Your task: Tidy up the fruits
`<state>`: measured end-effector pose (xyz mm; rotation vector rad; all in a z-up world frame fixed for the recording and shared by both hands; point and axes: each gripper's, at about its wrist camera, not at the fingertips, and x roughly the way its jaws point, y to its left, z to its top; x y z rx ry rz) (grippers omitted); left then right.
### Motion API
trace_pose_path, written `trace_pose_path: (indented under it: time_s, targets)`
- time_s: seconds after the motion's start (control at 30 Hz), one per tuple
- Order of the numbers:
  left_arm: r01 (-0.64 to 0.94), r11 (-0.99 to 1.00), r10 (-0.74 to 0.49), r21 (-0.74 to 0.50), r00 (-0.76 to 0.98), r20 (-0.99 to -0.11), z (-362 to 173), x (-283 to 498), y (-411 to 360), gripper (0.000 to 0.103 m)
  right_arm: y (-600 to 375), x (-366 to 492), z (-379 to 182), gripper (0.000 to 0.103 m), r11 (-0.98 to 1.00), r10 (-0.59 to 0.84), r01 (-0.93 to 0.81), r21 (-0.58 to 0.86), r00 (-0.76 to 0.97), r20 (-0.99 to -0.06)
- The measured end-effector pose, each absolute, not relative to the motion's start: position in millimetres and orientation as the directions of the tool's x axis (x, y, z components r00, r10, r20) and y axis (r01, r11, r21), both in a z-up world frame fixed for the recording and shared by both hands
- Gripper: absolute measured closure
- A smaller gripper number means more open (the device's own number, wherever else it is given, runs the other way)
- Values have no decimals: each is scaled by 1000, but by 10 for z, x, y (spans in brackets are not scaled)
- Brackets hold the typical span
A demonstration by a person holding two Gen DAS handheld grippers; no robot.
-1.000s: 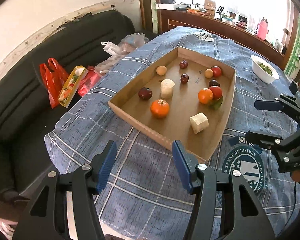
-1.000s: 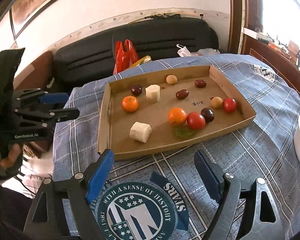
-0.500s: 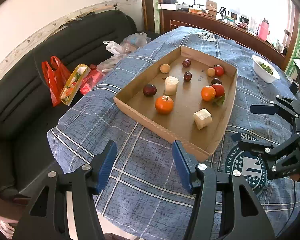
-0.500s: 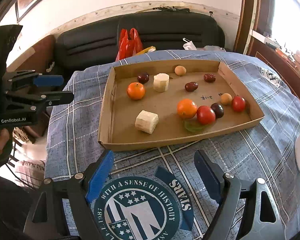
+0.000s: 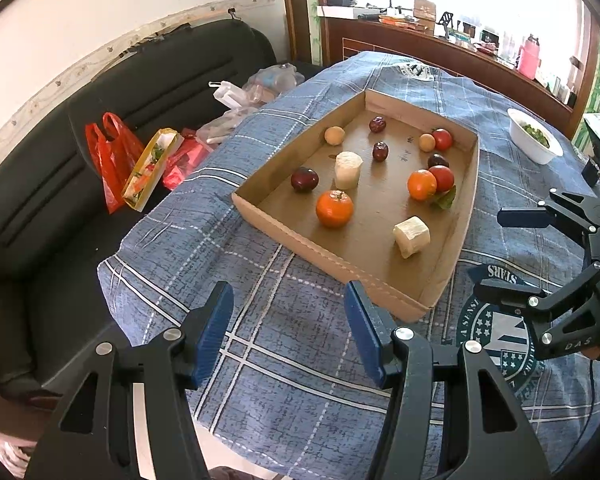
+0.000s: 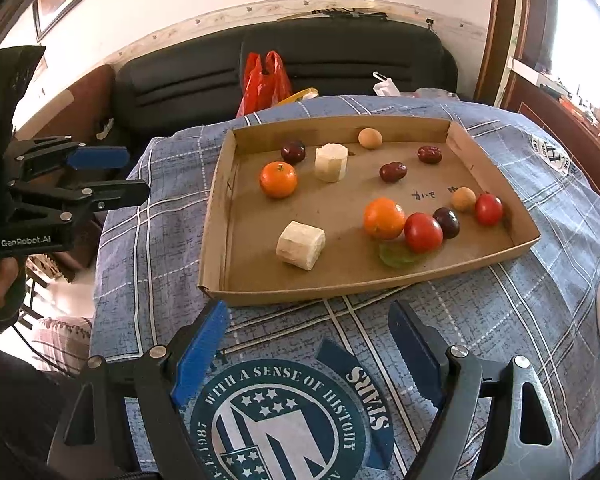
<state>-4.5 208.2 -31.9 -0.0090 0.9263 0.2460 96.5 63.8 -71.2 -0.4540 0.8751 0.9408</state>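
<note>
Both grippers have drawn back from cardboard tray [image 6: 216, 216]. Left gripper [image 5: 286, 334] and right gripper [image 6: 308, 350] gape empty. Tangerine [image 6: 278, 179] at ten o'clock: light, round, soft; grip across middle.

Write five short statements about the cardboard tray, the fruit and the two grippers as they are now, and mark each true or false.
1. Both grippers are open and hold nothing. True: the left gripper and the right gripper hover over the tablecloth.
2. Two banana pieces lie in the cardboard tray. True: one banana piece lies flat, the other stands upright.
3. The tray holds three oranges. False: two, one orange and another.
4. The green leaf lies outside the tray. False: it lies inside, beside a tomato.
5. The white bowl sits inside the tray. False: it stands on the tablecloth.
</note>
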Motion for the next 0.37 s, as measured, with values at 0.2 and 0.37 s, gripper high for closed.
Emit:
trace_pose_path:
  time_s: [0.2,0.37]
  targets:
    - [-232,965,245,125,614,-750,-241,-100,2068,46,672,932,-692,19,529,510,-848,24,295,-808]
    - [-230,964,250,133,619,-744,-203,-94,2051,46,669,881,-693,19,532,510,-846,25,297,-807]
